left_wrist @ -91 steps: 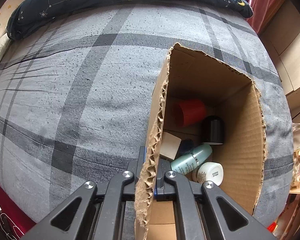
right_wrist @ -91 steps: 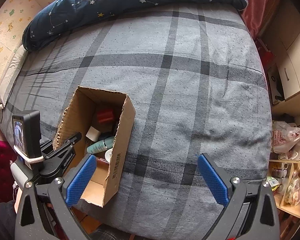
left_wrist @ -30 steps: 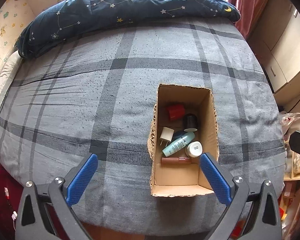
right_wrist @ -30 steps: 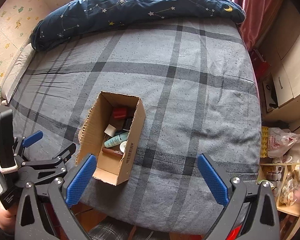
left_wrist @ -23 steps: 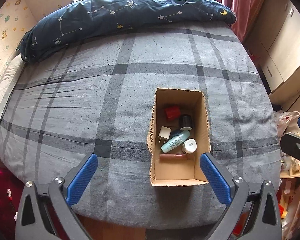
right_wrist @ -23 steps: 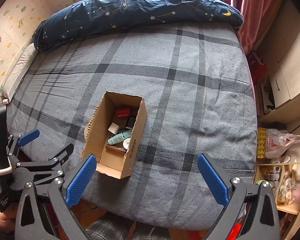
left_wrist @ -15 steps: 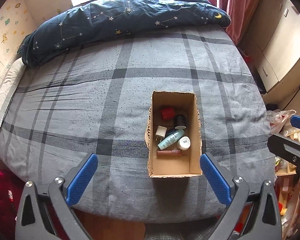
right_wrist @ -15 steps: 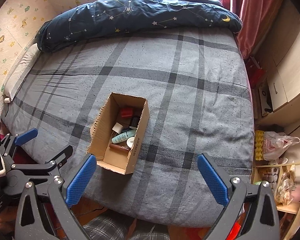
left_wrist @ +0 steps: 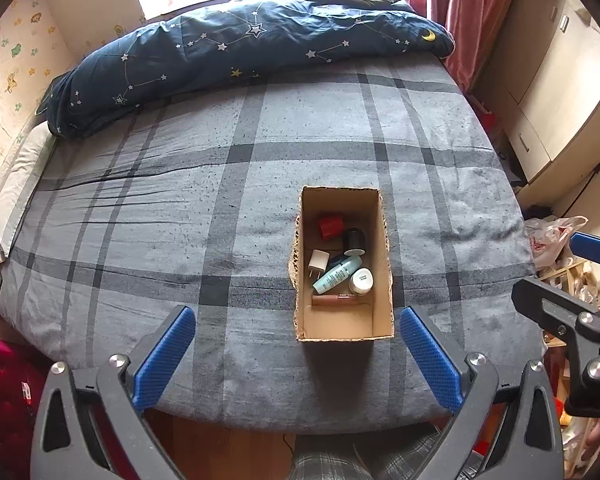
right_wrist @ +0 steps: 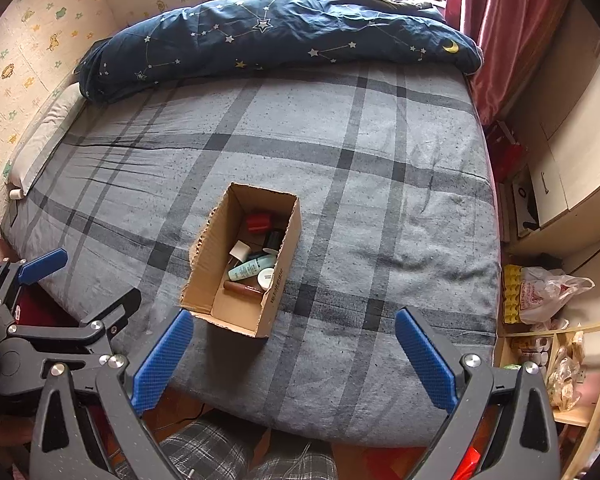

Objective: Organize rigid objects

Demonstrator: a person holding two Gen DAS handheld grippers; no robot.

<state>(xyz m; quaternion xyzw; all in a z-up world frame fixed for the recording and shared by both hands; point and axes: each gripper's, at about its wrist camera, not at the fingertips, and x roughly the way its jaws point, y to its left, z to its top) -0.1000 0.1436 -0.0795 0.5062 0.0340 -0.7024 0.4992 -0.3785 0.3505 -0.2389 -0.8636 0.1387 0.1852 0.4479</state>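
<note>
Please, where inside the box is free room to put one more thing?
The cardboard box is bare at its near end, between the brown tube and the near wall. The far end around the red cap is crowded.

A box (left_wrist: 384,264) is set on the bed (left_wrist: 180,208) near its front edge; a duvet (left_wrist: 236,52) is heaped along the back edge. Small items (left_wrist: 338,264) are held inside the box.

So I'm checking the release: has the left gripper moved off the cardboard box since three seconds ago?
Yes. The left gripper has let go of the cardboard box wall and pulled back past the bed edge, jaws open.
</note>
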